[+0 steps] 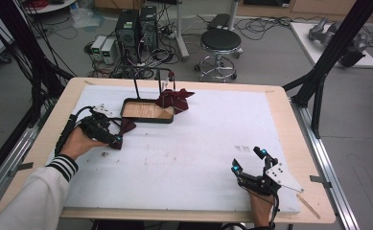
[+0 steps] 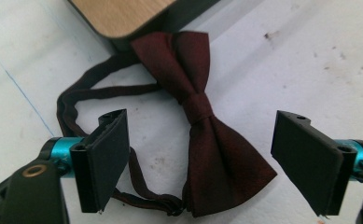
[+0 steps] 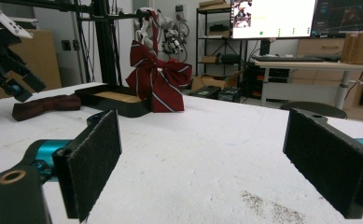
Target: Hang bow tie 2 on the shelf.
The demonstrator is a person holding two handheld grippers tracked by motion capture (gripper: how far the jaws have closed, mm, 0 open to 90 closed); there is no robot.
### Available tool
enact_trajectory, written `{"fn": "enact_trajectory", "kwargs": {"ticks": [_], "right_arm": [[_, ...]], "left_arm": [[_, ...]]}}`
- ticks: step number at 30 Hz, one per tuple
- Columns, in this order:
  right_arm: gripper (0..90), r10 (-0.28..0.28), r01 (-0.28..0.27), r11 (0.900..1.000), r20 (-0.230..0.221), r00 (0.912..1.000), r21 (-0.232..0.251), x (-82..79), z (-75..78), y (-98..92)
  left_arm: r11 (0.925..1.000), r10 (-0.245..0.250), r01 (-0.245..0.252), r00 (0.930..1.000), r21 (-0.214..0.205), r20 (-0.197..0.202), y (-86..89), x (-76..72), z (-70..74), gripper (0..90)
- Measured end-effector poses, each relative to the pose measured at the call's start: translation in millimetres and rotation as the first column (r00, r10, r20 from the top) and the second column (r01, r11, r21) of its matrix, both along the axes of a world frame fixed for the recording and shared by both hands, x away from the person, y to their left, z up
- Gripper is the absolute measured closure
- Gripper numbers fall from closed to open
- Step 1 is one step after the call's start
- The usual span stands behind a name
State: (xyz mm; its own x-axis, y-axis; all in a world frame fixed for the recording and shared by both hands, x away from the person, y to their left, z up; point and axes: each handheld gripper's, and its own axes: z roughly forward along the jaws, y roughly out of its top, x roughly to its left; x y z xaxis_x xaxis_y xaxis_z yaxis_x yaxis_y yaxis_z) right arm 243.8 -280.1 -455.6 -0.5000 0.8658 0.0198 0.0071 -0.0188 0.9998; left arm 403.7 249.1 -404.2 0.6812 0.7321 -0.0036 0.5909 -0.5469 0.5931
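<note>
High view: white mat [image 1: 184,153] lying mid-frame; stool [image 1: 220,42] standing top centre.
Left gripper [image 2: 200,154] gaping, straddling dark bow tie [image 2: 202,135]; right gripper [image 3: 202,161] gaping, grasping nothing.

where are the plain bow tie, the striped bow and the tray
plain bow tie [image 2: 198,111]: left gripper view, on its centre knot
striped bow [image 3: 157,79]: right gripper view, on the middle of its loops
tray [image 1: 146,111]: high view, on its bare wooden floor

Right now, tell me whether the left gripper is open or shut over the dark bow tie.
Open. In the left gripper view, the left gripper has its jaws spread wide on either side of the dark bow tie, which lies flat between them, unpinched.
</note>
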Motion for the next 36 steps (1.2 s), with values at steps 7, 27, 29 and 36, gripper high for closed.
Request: {"fn": "enact_trajectory", "kwargs": {"ticks": [7,27,29,36], "right_arm": [[10.5,0.0,0.0,1.0,-0.001,1.0,0.003,-0.4,-0.1,0.0],[10.6,-0.001,0.001,1.0,0.002,1.0,0.006,-0.6,-0.3,-0.1],[10.5,-0.001,0.001,1.0,0.001,1.0,0.007,-0.6,-0.3,-0.2],[10.5,-0.001,0.001,1.0,0.003,1.0,0.003,-0.6,-0.3,-0.2]], "left_arm": [[0.9999,-0.002,0.003,0.9991,0.017,-0.042,-6.3,4.6,-8.8,27.8],[0.9984,0.053,-0.055,0.9921,-0.012,-0.114,-4.3,12.9,-15.6,66.2],[0.998,0.061,-0.062,0.9911,-0.006,-0.118,-3.4,12.7,-14.9,71.5],[0.9968,0.079,-0.079,0.9946,0.01,-0.067,-2.1,8.9,-8.9,75.0]]}}
